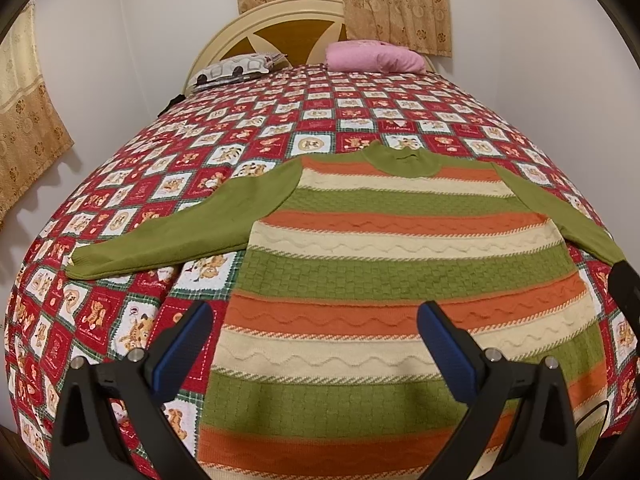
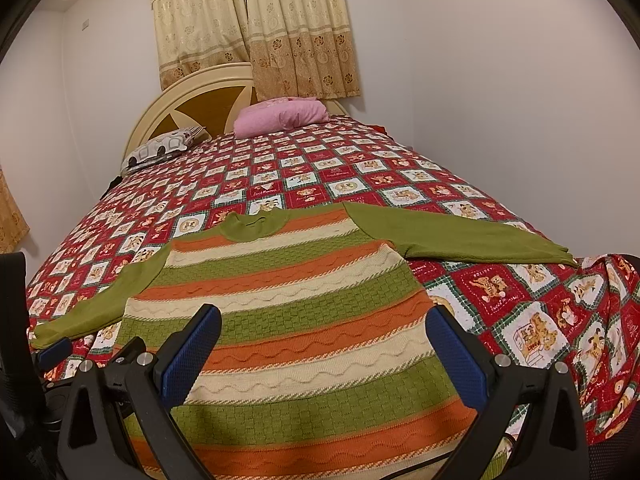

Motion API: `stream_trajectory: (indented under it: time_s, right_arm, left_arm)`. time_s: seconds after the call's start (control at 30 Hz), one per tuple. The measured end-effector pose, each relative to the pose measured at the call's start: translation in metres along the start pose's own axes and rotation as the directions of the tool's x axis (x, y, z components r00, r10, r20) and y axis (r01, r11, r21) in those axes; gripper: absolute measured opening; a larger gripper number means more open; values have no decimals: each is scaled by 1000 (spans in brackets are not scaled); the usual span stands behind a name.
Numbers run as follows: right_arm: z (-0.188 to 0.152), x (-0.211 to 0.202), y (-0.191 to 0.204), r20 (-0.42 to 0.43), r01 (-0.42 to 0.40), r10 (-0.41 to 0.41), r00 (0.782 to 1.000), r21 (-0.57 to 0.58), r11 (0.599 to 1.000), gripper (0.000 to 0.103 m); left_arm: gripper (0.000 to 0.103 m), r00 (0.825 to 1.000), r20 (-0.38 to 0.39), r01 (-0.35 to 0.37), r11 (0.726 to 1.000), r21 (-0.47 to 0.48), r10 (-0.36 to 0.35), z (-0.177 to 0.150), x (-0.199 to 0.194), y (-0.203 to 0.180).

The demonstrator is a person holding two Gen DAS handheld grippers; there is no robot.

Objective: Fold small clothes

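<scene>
Item: striped knit sweater, flat on patchwork bedspread, sleeves spread left and right. My left gripper and right gripper: jaws wide, empty. Folding unstarted, I judge; next, grasp a sleeve.

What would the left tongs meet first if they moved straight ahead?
Probably the sweater: the open left tongs point over its striped body on the bed. Depth is unclear.

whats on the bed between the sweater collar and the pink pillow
Nothing: only bare patterned bedspread runs from the striped sweater collar up to the pink pillow. Both wrist views show this stretch.
</scene>
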State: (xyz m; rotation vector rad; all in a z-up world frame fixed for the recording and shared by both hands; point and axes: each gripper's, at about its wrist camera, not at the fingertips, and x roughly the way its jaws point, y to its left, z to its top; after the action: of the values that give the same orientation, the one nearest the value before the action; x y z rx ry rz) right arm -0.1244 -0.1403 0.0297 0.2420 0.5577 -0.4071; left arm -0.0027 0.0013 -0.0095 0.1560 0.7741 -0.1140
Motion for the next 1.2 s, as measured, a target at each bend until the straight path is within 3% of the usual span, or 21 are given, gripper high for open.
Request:
stream_trajectory:
  time_s: [0.9,1.2]
  right_arm:
    - [-4,9,4,-27,-1,1,1000,1,1000,102]
    - [-5,20,3,-47,2,-2,999,-4,1000,102]
  left_arm:
    - [103,1000,-9,1,1000,-1,-1,-5,-1,-4]
    - [103,999,-45,3,1000,-3,-3,-1,17,-2]
